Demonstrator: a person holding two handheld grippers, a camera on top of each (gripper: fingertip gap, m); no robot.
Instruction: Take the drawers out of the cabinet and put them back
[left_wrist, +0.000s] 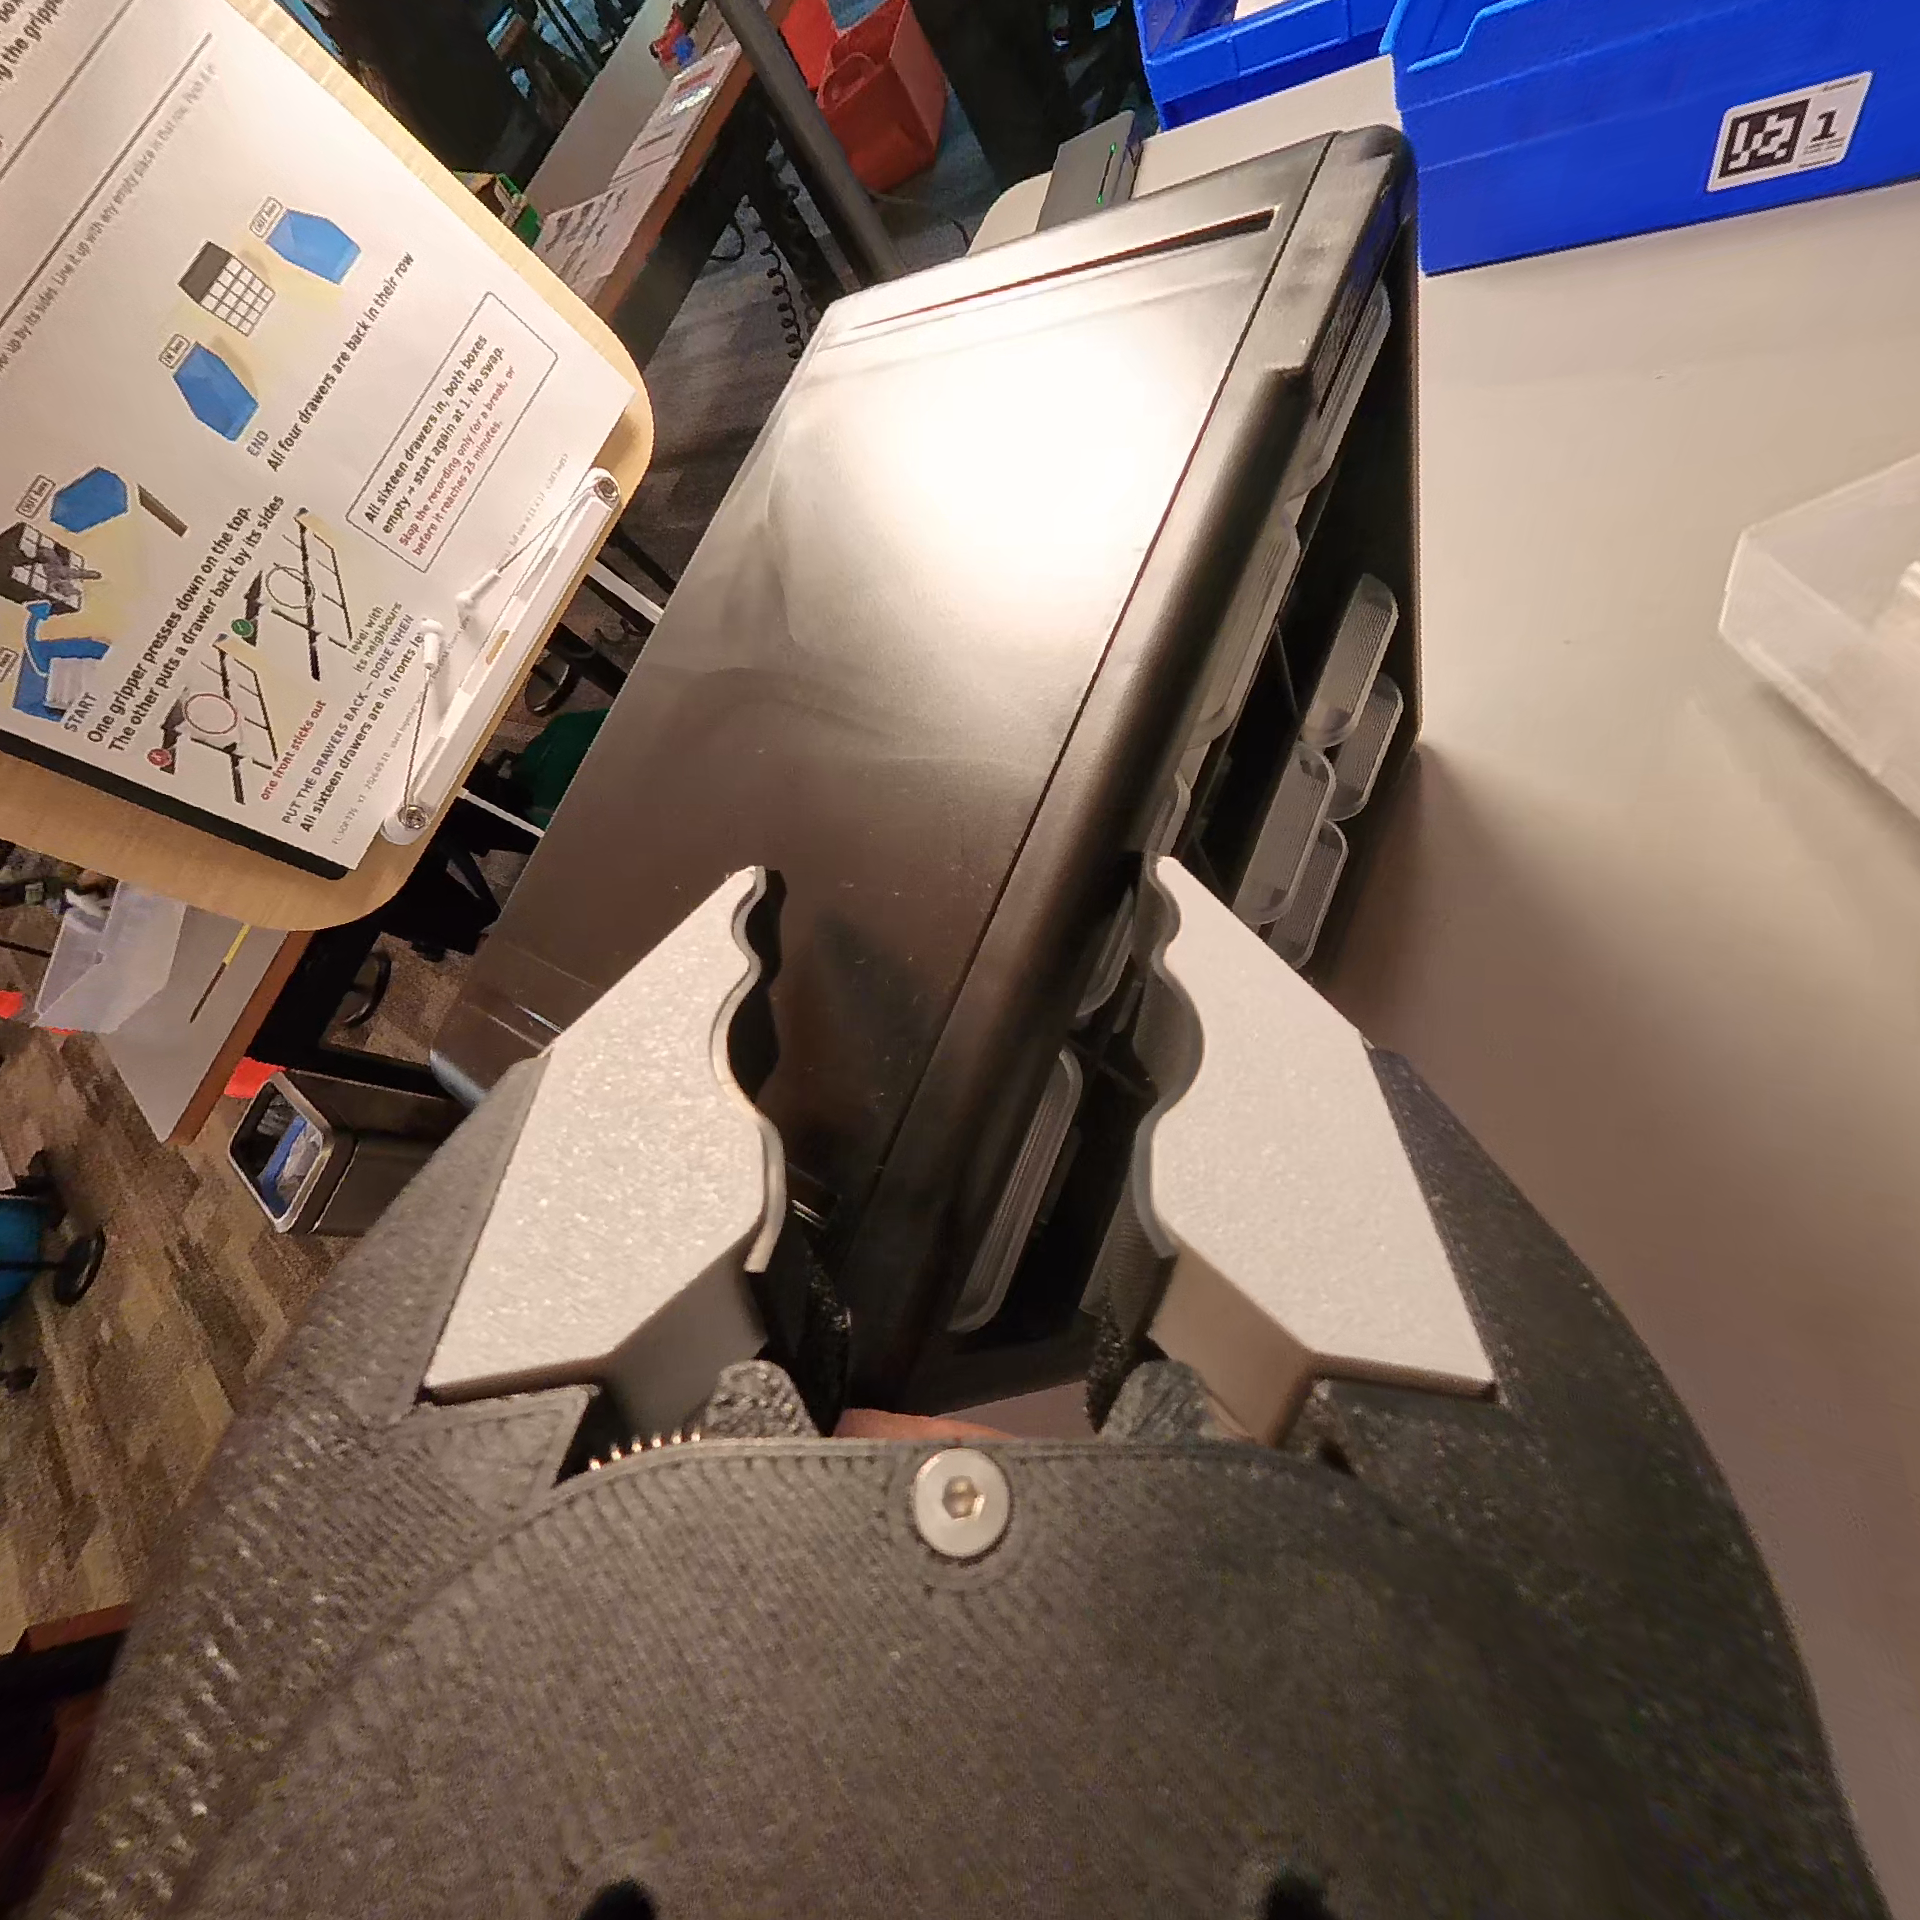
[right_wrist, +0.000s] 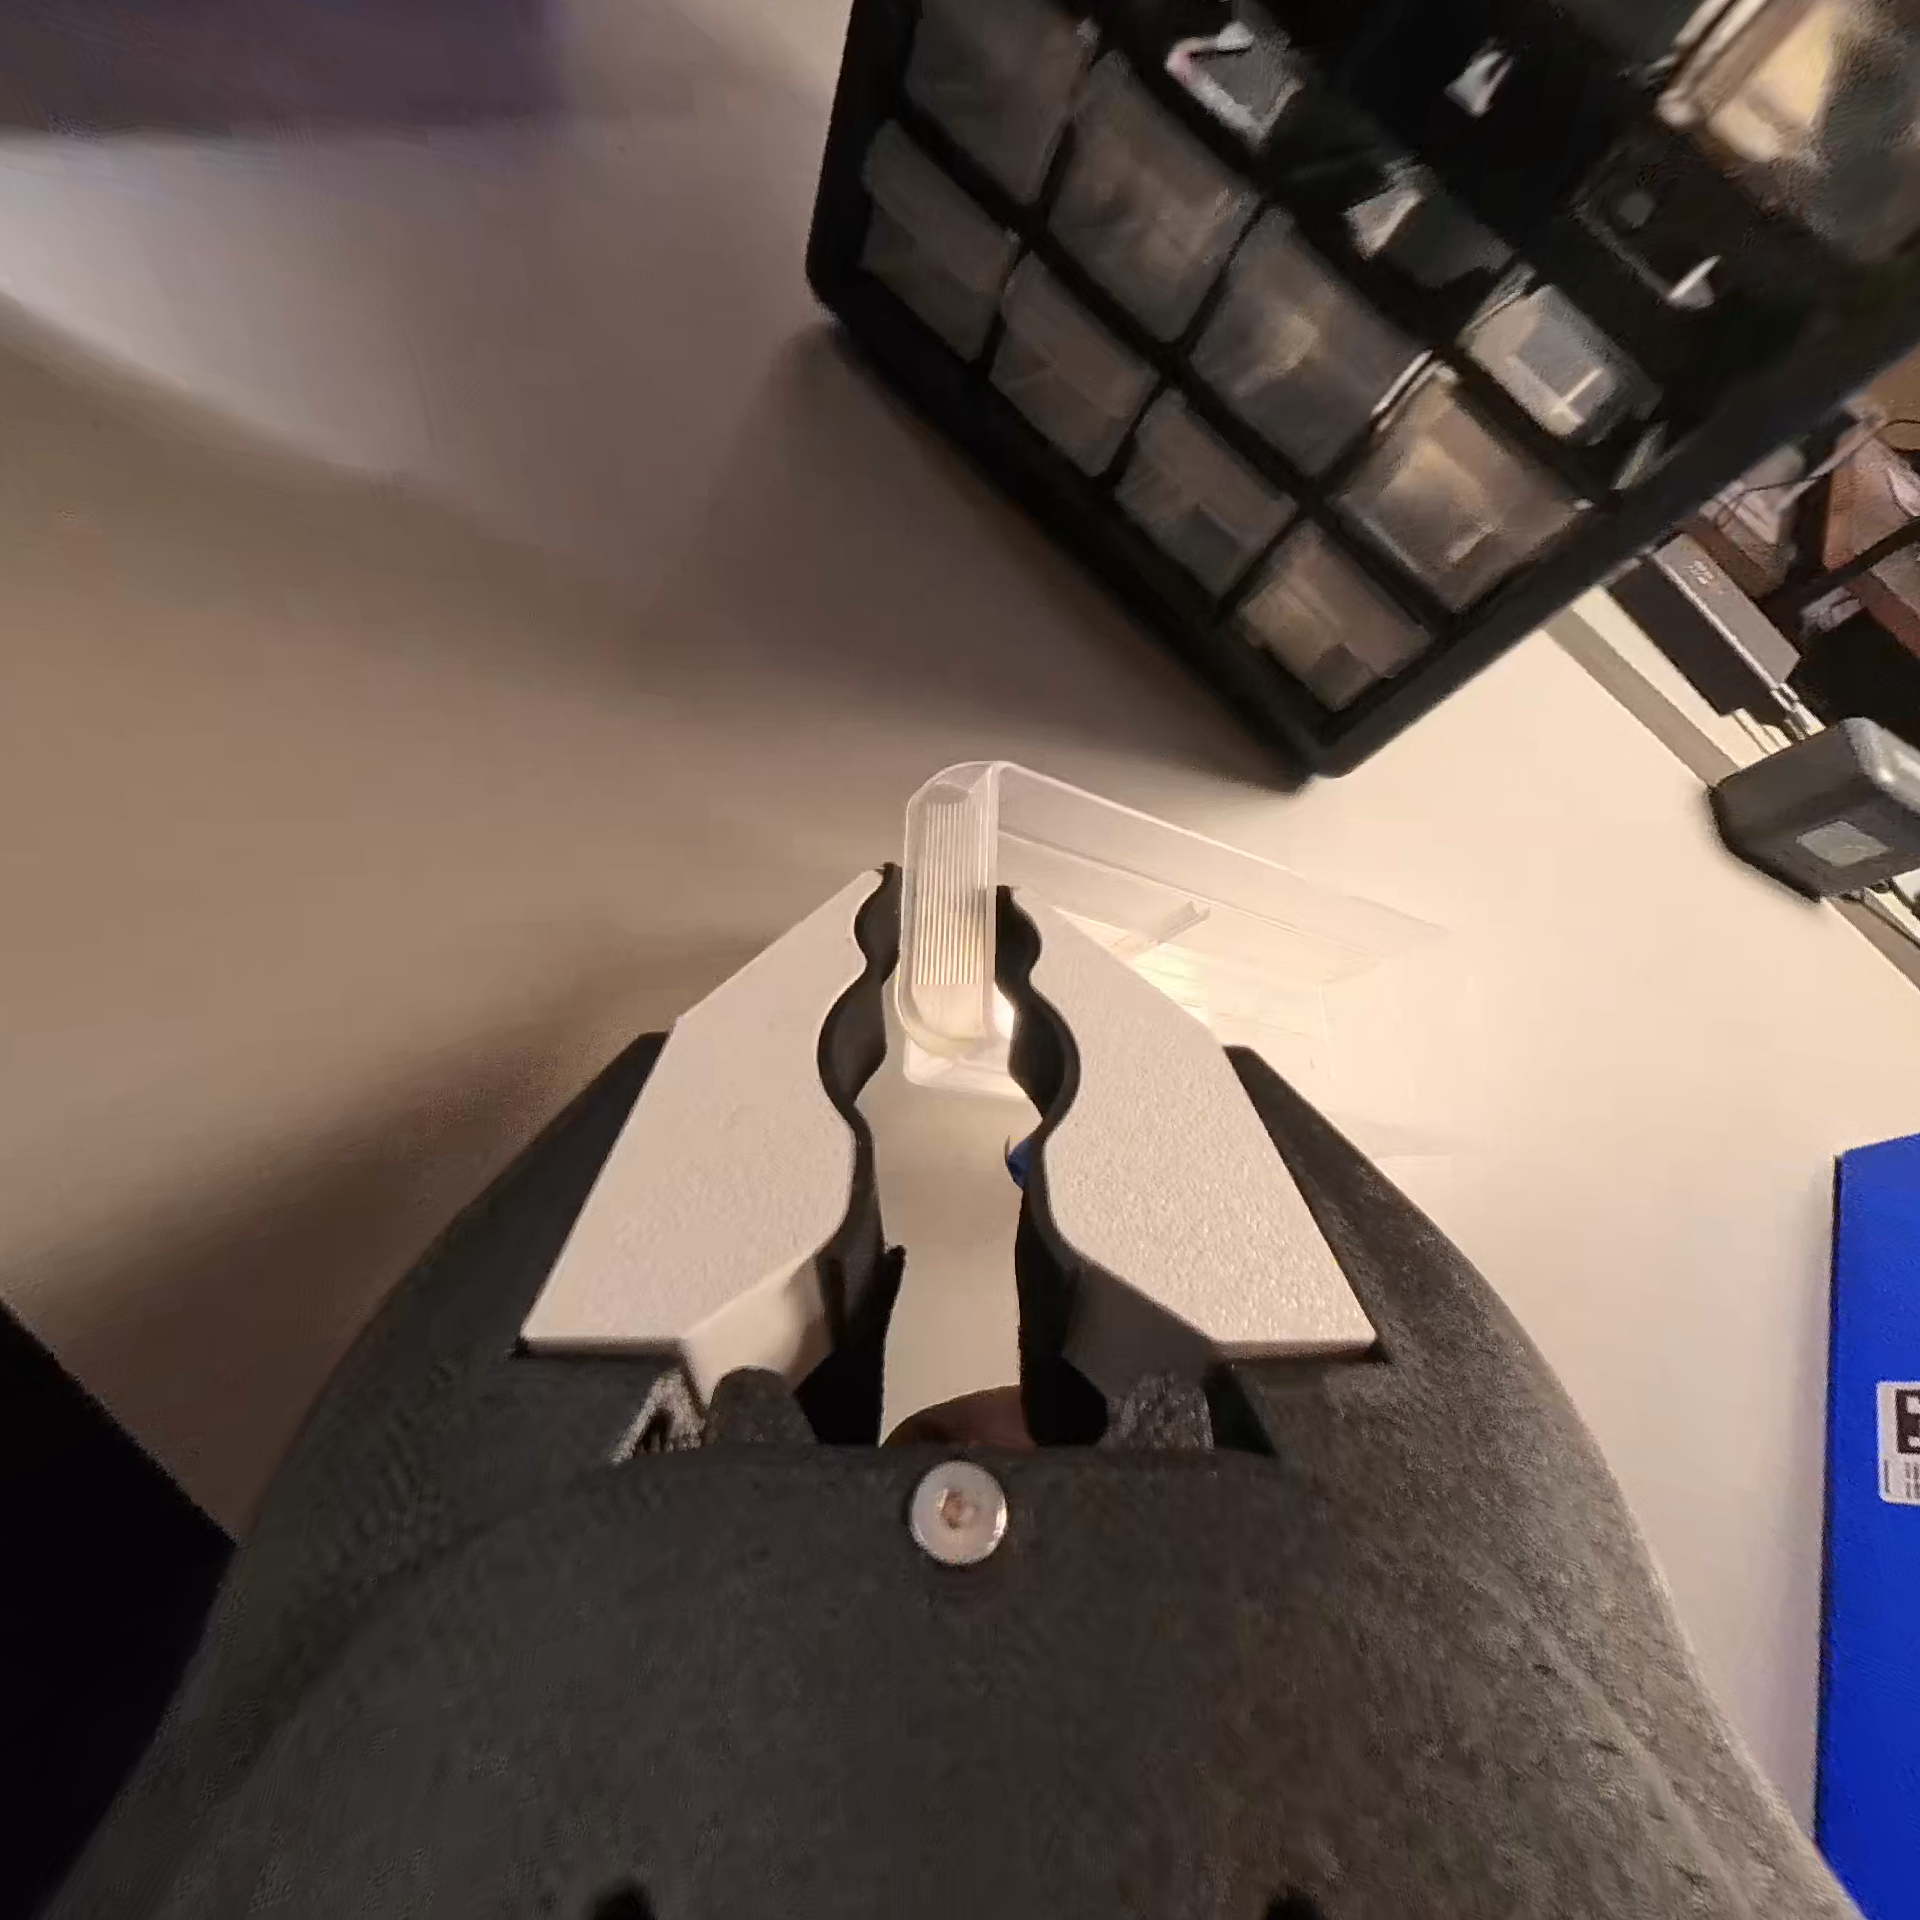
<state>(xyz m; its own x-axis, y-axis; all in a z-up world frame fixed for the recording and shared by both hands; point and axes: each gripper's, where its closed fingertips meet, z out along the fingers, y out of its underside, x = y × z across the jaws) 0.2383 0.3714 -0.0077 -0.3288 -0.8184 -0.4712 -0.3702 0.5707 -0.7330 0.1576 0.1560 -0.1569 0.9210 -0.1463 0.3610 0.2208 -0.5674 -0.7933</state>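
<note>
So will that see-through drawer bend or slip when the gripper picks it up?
Probably not bend: the drawer looks like hard clear plastic with straight walls. It seems light, being thin and empty. It might slip or swing, since the right gripper pinches only its narrow ribbed handle and the long body sticks out sideways.

Black textured gripper (right_wrist: 945, 883), grey fingers (right_wrist: 748, 1122)

Warm, fairly dim indoor light. In the left wrist view a broad glare blooms on the black cabinet (left_wrist: 997, 540) top, toward 12 o'clock. In the right wrist view motion blur smears the table (right_wrist: 364, 582) from 9 to 12 o'clock and the cabinet at 1 o'clock. Wide-angle bending curves the edges.
</note>
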